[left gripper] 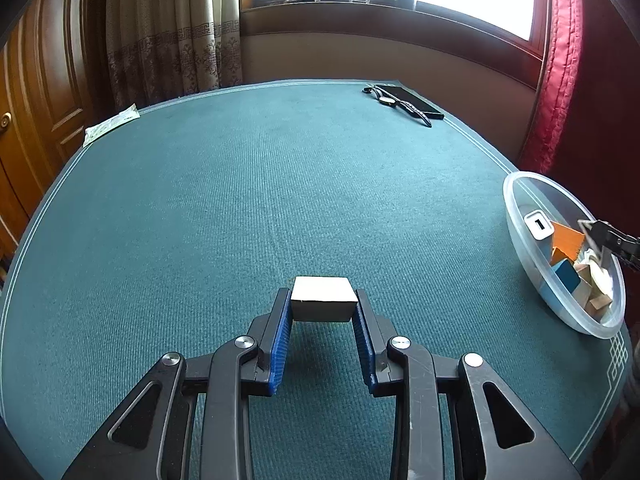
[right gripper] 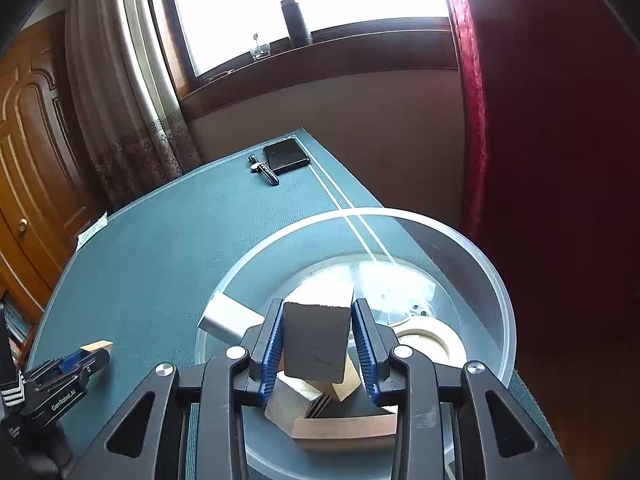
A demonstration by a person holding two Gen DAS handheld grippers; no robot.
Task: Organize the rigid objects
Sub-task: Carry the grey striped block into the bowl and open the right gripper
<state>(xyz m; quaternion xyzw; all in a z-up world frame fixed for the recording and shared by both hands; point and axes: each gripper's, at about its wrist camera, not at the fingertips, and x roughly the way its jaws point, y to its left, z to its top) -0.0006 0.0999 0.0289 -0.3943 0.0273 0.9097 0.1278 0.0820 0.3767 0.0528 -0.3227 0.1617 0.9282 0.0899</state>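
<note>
While the left gripper [left gripper: 323, 308] pinches a pale wooden cube [left gripper: 324, 298] between its blue ribbed pads at lower centre of the left wrist view, the block sits low over the green ribbed table mat [left gripper: 248, 208]. At the right edge of that view stands a clear plastic bowl [left gripper: 520, 248] holding a white charger block marked "1" [left gripper: 539, 224] beside orange, blue and plain wooden blocks. Over that bowl [right gripper: 472, 256] in the right wrist view, the right gripper [right gripper: 318, 338] clamps a dark grey rectangular block [right gripper: 316, 340] above a tape roll [right gripper: 428, 338] and wooden pieces. At lower left of that view the left gripper [right gripper: 86, 354] reads "GenRobot.AI". A black phone [right gripper: 286, 155] and wristwatch [right gripper: 264, 170] lie at the mat's far corner.
</note>
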